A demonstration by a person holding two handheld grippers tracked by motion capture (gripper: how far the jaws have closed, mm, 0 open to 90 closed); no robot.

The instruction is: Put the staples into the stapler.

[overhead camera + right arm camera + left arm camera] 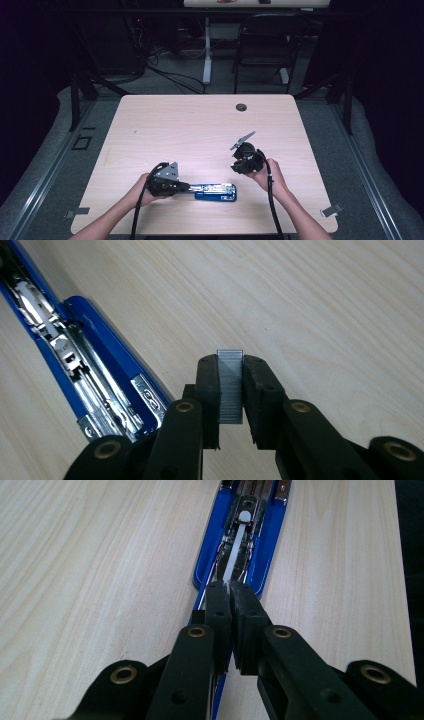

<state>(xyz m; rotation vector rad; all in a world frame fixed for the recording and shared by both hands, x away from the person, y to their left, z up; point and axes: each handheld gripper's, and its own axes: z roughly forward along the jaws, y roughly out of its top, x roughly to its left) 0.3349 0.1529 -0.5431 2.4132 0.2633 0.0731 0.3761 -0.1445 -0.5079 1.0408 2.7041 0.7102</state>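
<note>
**Stapler opened flat, a strip of staples held beside it**

While the person's forearms come in from the near edge of the pale wooden table [200, 120], each hand carries a black set of tongs. An opened blue stapler [216, 192] lies flat on the table near that edge, its metal staple channel facing up.

On the left, the left tongs [186, 187] lie low and level, pointing along the stapler from its left end. In the left gripper view their jaws are nearly together, pinched on the thin white and metal pusher strip [234, 560] that runs down the middle of the stapler [260, 545].

On the right, the right tongs [239, 165] are raised off the table, just beyond the stapler's right end and apart from it. In the right gripper view their jaws stand narrow, clamped on a grey strip of staples [230, 385] that stands upright between the pads, its top edge showing above them. The stapler's open channel [75, 360] lies to the left of it there.
</note>
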